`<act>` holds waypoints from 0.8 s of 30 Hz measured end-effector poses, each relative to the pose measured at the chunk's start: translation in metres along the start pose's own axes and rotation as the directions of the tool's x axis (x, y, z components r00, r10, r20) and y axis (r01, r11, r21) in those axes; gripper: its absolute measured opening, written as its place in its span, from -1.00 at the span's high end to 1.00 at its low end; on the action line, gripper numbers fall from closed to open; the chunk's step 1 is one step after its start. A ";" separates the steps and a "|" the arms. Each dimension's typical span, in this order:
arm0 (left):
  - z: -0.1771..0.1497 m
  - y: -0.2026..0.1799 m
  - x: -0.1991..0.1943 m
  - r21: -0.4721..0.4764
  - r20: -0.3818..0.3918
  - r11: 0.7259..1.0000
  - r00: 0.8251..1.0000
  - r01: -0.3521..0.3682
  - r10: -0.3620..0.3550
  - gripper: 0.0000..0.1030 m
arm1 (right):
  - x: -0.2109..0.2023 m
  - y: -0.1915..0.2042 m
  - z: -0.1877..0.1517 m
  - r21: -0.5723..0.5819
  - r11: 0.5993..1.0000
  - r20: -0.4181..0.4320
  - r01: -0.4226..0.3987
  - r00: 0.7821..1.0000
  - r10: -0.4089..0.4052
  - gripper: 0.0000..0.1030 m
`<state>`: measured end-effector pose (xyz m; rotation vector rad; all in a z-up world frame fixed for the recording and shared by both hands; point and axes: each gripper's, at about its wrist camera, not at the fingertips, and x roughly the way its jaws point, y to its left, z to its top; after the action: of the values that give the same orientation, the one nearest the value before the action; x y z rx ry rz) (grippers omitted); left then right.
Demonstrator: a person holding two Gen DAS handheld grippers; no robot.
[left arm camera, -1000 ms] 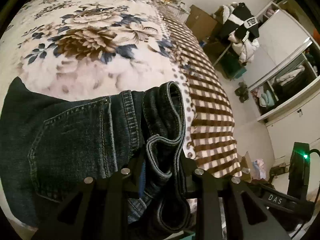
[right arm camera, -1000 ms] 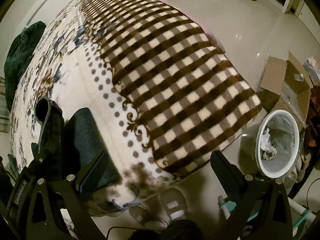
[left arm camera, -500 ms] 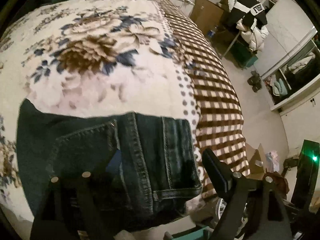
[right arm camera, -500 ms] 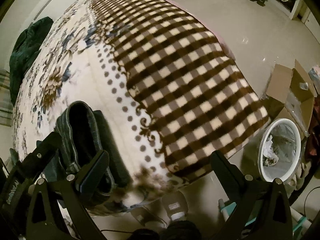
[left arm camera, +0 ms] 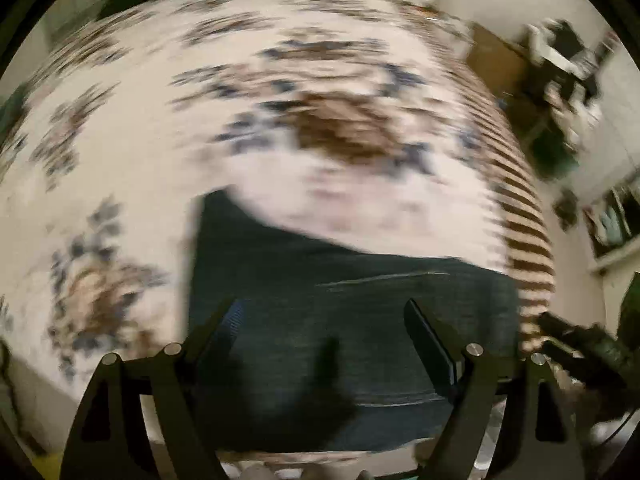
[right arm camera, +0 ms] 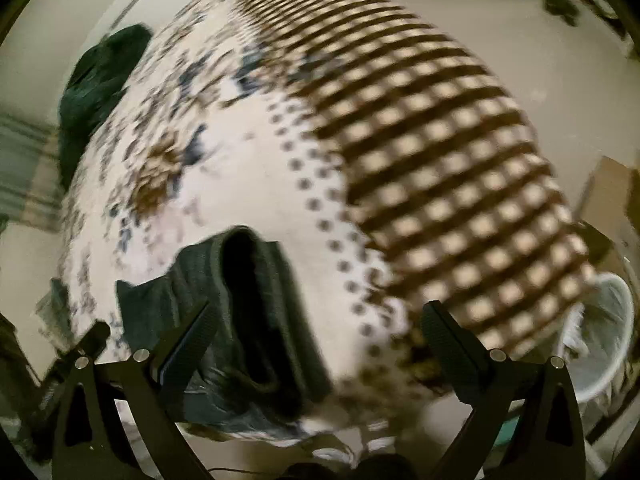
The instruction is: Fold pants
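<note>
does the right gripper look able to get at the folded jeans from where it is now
Probably yes. The right gripper is open and the folded jeans lie on the blanket just ahead of its left finger, with nothing in between. The frame is blurred, so exact clearance is unclear.

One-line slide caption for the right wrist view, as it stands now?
Open right gripper above folded dark jeans near the corner of a floral-and-checked blanket; white bin on the floor; frame motion-blurred.
</note>
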<state>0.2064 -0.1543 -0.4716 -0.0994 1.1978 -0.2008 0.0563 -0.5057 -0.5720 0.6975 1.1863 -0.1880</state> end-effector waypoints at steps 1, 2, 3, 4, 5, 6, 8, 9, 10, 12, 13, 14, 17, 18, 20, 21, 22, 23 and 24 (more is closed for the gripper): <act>0.000 0.019 0.003 -0.024 -0.011 0.999 0.999 -0.035 0.034 -0.59 | 0.005 0.004 0.003 -0.010 1.000 -0.011 -0.021 1.000 0.021 -1.00; 0.000 0.034 0.005 -0.038 -0.018 0.997 0.998 -0.066 0.065 -0.59 | 0.010 0.008 0.006 -0.022 0.999 -0.019 -0.038 0.999 0.037 -1.00; 0.000 0.045 0.008 -0.046 -0.027 0.995 0.995 -0.093 0.092 -0.59 | 0.017 0.014 0.010 -0.035 0.998 -0.040 -0.057 0.998 0.055 -1.00; 0.000 0.058 0.012 -0.058 -0.041 0.991 0.992 -0.118 0.116 -0.59 | 0.023 0.018 0.013 -0.032 0.995 -0.064 -0.091 0.994 0.089 -1.00; 0.000 0.068 0.015 -0.074 -0.050 0.989 0.991 -0.127 0.124 -0.59 | 0.028 0.021 0.015 -0.020 0.991 -0.084 -0.135 0.988 0.133 -1.00; 0.000 0.075 0.017 -0.082 -0.054 0.988 0.990 -0.132 0.128 -0.59 | 0.033 0.026 0.016 -0.007 0.983 -0.110 -0.181 0.978 0.180 -1.00; 0.000 0.084 0.023 -0.091 -0.066 0.985 0.988 -0.145 0.139 -0.59 | 0.050 0.034 0.014 0.022 0.970 -0.192 -0.242 0.951 0.242 -1.00; 0.000 0.087 0.025 -0.093 -0.072 0.985 0.988 -0.143 0.137 -0.59 | 0.060 0.037 0.011 0.049 0.964 -0.239 -0.261 0.934 0.265 -0.97; 0.001 0.087 0.026 -0.095 -0.075 0.985 0.988 -0.142 0.136 -0.60 | 0.068 0.040 0.006 0.070 0.963 -0.266 -0.262 0.925 0.271 -0.88; 0.000 0.086 0.031 -0.104 -0.093 0.987 0.989 -0.124 0.115 -0.60 | 0.072 0.052 -0.004 -0.003 0.975 -0.272 -0.222 0.938 0.213 0.48; 0.000 0.085 0.030 -0.109 -0.098 0.988 0.990 -0.113 0.103 -0.60 | 0.070 0.060 -0.009 -0.069 0.984 -0.259 -0.165 0.955 0.142 0.48; 0.001 0.085 0.031 -0.113 -0.102 0.988 0.990 -0.107 0.095 -0.60 | 0.064 0.064 -0.013 -0.106 0.984 -0.232 -0.142 0.966 0.115 0.56; 0.003 0.081 0.032 -0.122 -0.112 0.989 0.991 -0.080 0.067 -0.60 | 0.041 0.067 -0.018 -0.115 0.987 -0.184 -0.114 0.979 0.091 0.67; 0.005 0.080 0.033 -0.125 -0.114 0.989 0.992 -0.073 0.059 -0.60 | 0.028 0.064 -0.017 -0.110 0.990 -0.148 -0.085 0.987 0.068 0.67; 0.011 0.076 0.036 -0.138 -0.119 0.989 0.993 -0.044 0.027 -0.60 | 0.013 0.053 -0.010 -0.083 0.995 -0.122 -0.060 0.991 0.050 0.67; 0.015 0.074 0.038 -0.143 -0.121 0.989 0.993 -0.031 0.014 -0.60 | 0.007 0.042 -0.007 -0.057 0.997 -0.109 -0.046 0.993 0.040 0.67; 0.021 0.070 0.043 -0.149 -0.128 0.989 0.992 -0.012 -0.007 -0.60 | 0.004 0.035 -0.004 -0.053 0.998 -0.104 -0.034 0.994 0.028 0.67; 0.026 0.066 0.048 -0.152 -0.135 0.988 0.991 0.004 -0.025 -0.60 | 0.003 0.027 -0.001 -0.045 0.999 -0.104 -0.015 0.995 0.010 0.67; 0.032 0.062 0.054 -0.155 -0.136 0.988 0.990 0.014 -0.035 -0.59 | 0.006 0.017 0.000 -0.024 1.000 -0.115 -0.005 0.993 0.003 0.67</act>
<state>0.2618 -0.1058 -0.5209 -0.2381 1.3500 -0.1382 0.0666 -0.4911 -0.5707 0.6965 1.2947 -0.1312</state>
